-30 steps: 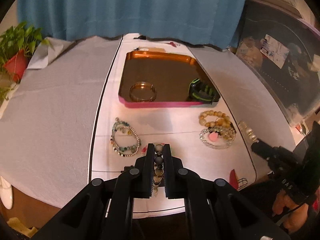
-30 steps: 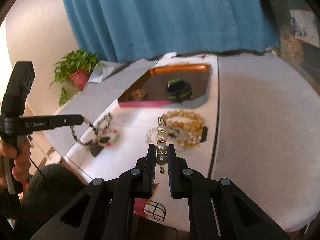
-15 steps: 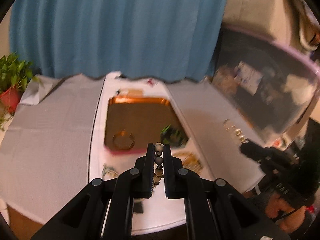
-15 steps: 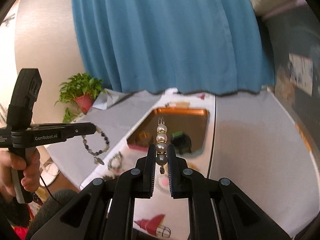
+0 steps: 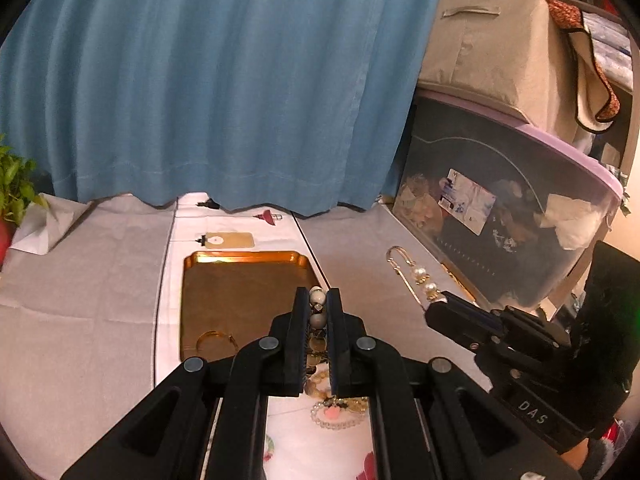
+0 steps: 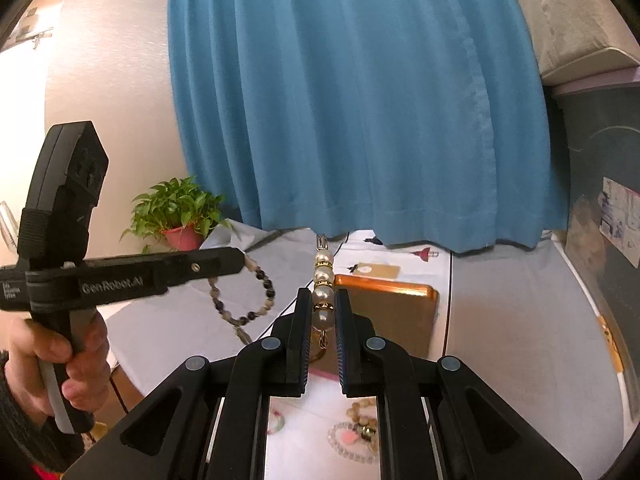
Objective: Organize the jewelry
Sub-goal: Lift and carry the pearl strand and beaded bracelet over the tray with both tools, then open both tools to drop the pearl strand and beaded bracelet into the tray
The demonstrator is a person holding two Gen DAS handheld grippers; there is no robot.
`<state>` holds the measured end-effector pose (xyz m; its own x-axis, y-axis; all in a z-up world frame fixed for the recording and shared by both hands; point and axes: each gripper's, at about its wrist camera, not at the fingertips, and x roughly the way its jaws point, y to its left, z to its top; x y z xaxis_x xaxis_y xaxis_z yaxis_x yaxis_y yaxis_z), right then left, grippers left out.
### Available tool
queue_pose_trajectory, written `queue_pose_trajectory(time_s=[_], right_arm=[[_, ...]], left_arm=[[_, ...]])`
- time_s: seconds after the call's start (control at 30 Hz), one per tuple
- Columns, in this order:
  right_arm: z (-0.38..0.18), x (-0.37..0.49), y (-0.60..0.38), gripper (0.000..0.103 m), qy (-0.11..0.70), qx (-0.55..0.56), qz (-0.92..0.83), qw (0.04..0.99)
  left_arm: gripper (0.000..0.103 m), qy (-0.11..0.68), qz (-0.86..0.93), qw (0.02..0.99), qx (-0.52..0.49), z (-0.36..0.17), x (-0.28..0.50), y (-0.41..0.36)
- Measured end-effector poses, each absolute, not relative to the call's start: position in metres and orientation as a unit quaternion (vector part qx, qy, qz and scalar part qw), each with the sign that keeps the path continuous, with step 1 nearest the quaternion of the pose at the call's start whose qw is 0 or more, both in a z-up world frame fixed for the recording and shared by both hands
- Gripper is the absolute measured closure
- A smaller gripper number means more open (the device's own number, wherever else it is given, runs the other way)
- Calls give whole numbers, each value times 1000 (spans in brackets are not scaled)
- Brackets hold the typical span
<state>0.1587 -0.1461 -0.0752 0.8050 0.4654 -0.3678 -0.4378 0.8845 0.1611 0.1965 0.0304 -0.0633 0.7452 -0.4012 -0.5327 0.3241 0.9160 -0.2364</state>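
My left gripper (image 5: 319,300) is shut on a grey and dark beaded bracelet (image 5: 318,308); in the right wrist view the bracelet (image 6: 256,300) hangs as a loop from the left gripper (image 6: 240,262). My right gripper (image 6: 323,308) is shut on a pearl and gold hair clip (image 6: 323,280); in the left wrist view the clip (image 5: 416,276) sticks out of the right gripper (image 5: 434,306). Both are held high above the table. The copper tray (image 5: 240,258) holds a gold bangle (image 5: 214,340). The tray also shows in the right wrist view (image 6: 396,292).
Beaded bracelets (image 5: 336,412) lie on the white cloth below the grippers, also in the right wrist view (image 6: 356,436). A blue curtain (image 5: 220,80) hangs behind the table. A storage bin (image 5: 500,216) stands at the right. A potted plant (image 6: 178,216) stands at the left.
Both grippers have risen well above the table with their jewelry and tilted up toward the curtain. The table and tray now sit lower in both views.
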Motion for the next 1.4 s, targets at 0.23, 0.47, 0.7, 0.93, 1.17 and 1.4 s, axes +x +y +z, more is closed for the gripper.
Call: queue_pose_trajectory(time_s=[0.23, 0.47, 0.7, 0.93, 1.17, 1.4], right_arm=[[-114, 210, -146, 91, 235, 21, 213, 948], [-175, 253, -166, 91, 288, 34, 179, 940], [-222, 275, -173, 91, 342, 47, 174, 922], [-243, 284, -159, 91, 383, 53, 187, 903], [-258, 331, -139, 91, 421, 50, 199, 884], [-256, 348, -125, 91, 423, 14, 184, 887]], left_arm=[[97, 329, -163, 929, -51, -102, 247, 23], [97, 373, -142, 916, -33, -159, 287, 12], [97, 429, -146, 888, -77, -208, 314, 21], [97, 435, -150, 885, -73, -218, 314, 17], [97, 440, -138, 885, -67, -221, 323, 23], [97, 445, -121, 886, -54, -233, 333, 32]])
